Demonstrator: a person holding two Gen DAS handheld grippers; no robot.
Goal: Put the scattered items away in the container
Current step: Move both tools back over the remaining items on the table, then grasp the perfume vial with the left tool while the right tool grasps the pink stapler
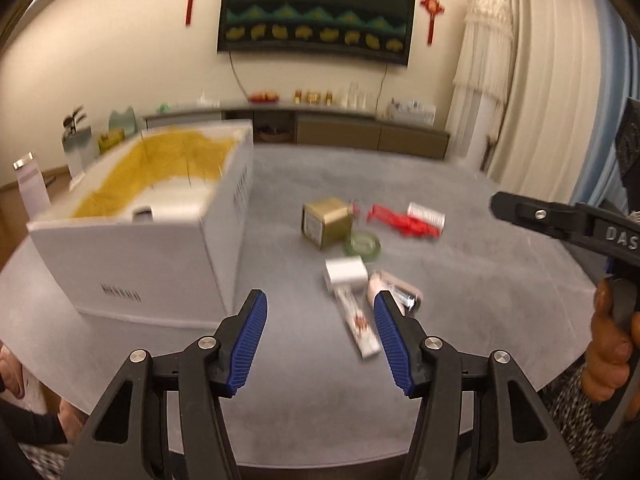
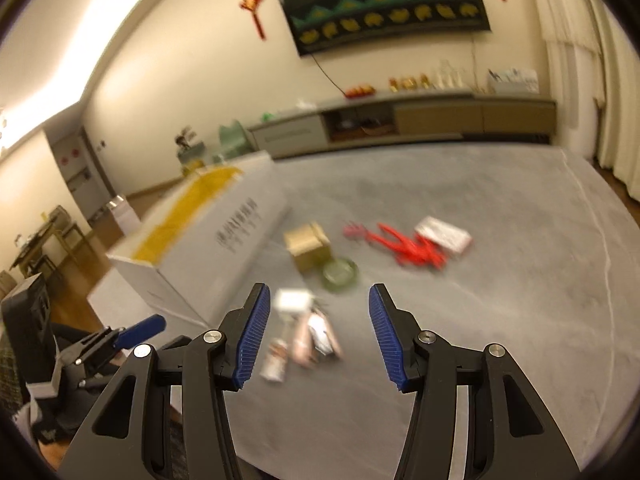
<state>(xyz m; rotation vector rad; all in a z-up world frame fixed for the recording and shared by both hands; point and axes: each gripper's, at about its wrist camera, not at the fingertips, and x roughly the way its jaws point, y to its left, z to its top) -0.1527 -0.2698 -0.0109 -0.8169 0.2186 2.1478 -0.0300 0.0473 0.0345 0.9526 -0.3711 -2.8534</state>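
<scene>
Above the near edge of the grey table, the left gripper hangs with its blue pads spread wide, holding nothing and touching nothing. The right gripper is just as wide apart and empty, also clear of the tabletop. Ahead of both lies one loose cluster: one white block, one long sachet, one pink packet, one green dish, one gold box, one red clip and one white card. One white box with yellow lining stands to the left of them, open-topped; the blur hides finer details
</scene>
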